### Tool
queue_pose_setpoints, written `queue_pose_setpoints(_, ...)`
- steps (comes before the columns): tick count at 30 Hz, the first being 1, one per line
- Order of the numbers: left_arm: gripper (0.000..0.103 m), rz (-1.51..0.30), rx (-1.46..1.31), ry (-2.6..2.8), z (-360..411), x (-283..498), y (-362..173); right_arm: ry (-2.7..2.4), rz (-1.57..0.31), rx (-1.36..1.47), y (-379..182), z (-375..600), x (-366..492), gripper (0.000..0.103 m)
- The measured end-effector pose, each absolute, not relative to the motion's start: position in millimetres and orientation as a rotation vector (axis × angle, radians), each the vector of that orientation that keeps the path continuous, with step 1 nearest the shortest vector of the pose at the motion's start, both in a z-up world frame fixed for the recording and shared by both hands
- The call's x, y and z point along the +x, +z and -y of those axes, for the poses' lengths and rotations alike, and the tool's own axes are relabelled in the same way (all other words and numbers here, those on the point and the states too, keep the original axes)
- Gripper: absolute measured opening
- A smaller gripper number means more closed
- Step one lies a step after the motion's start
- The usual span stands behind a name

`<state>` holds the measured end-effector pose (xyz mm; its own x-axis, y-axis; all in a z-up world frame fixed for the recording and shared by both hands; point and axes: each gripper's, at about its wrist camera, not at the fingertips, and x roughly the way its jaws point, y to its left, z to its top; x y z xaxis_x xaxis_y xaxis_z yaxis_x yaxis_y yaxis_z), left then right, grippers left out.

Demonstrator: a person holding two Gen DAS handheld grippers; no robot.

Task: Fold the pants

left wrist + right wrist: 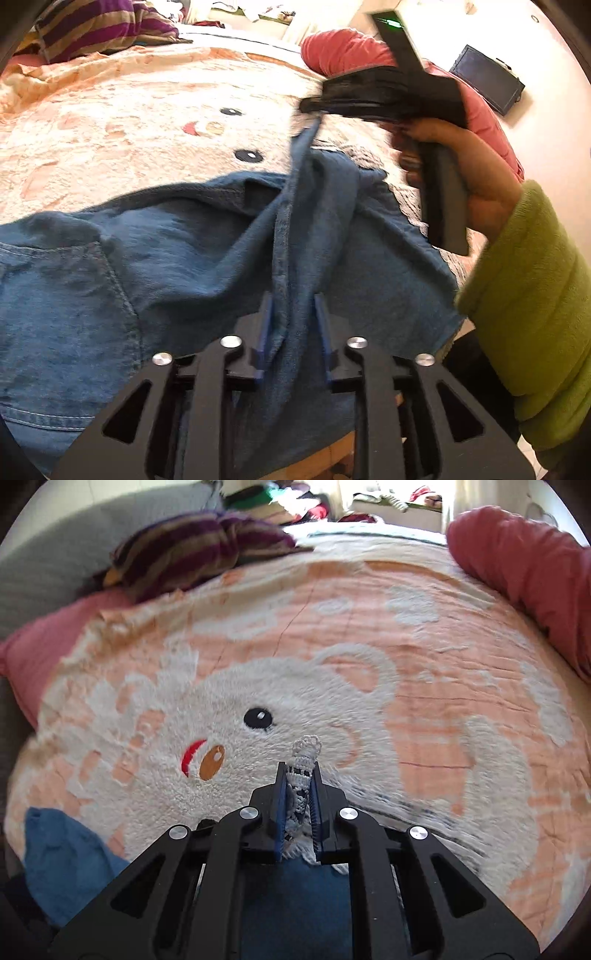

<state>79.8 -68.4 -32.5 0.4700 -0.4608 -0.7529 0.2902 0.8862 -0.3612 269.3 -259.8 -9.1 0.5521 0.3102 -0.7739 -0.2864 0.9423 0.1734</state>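
Your left gripper is closed narrow on a bunched ridge of the pants — blue denim running straight out ahead of its fingers. Your right gripper is clamped on a strip of white lace trim with dark blue cloth under it, seemingly the hem; in the left wrist view the right gripper sits up ahead and to the right of the left one, raised, with a taut band of denim rising to it. Risk, as a judgement: the right grip looks thin and may hold mostly lace, so a firm pull could slip the hem out and drop the lifted edge. The ridge in the left jaws is loose and gathered, so it may slide through and skew the fold line. Tension between the two grips could also drag the bedspread into wrinkles. The pants lie on the bedspread below and to the left of the left gripper, a stitched pocket showing, the cloth soft, faded and creased, not yet flat. A blue corner shows low to the left of the right gripper.
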Motion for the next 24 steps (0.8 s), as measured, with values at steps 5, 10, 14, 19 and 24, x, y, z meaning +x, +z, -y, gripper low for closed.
queue_pose_setpoints(5, 0.027, -0.93, -0.143, -0.417, 64, 78, -27, 0.349, -0.871, 0.075, 14, 286, 251, 0.006)
queue_pose_setpoints(10, 0.019, -0.899, -0.117, -0.408, 59, 79, -21, 0.323, -0.801, 0.095, 38, 312, 227, 0.006)
queue_pose_setpoints(14, 0.009, -0.863, -0.079, -0.427, 60, 71, -13, 0.294, -0.765, 0.15, 48, 341, 196, 0.006)
queue_pose_setpoints(19, 0.004, -0.806, -0.017, -0.448, 64, 60, 0, 0.22, -0.746, 0.205, 49, 377, 132, 0.006)
queue_pose_setpoints(24, 0.004, -0.826, -0.023, -0.502, 66, 52, 3, 0.171, -0.802, 0.251, 37, 402, 73, 0.006)
